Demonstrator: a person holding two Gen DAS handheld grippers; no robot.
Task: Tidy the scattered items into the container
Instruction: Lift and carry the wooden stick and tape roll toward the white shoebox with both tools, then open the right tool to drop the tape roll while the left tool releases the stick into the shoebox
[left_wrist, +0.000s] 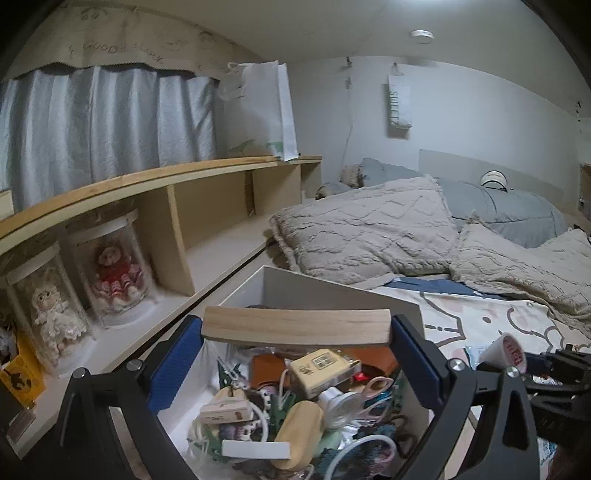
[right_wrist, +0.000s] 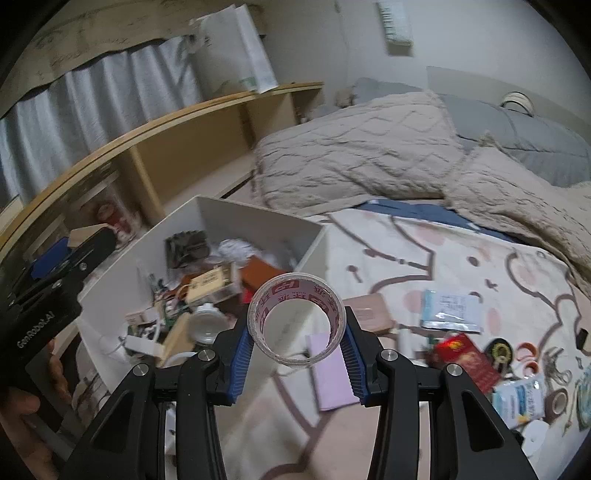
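The left gripper clamps a pale wooden block endwise between its blue-padded fingers, holding it above the open white storage box, which already brims with small clutter, among it a beige boxed item and a white lamp bulb. The right gripper is clenched on a roll of printed packing tape, gripped across its sides with the hole facing the camera, just beside the white storage box's near corner and over the cartoon-print blanket. Scattered on that blanket to the right lie a lilac notepad, a foil sachet, a red packet and small tape rolls.
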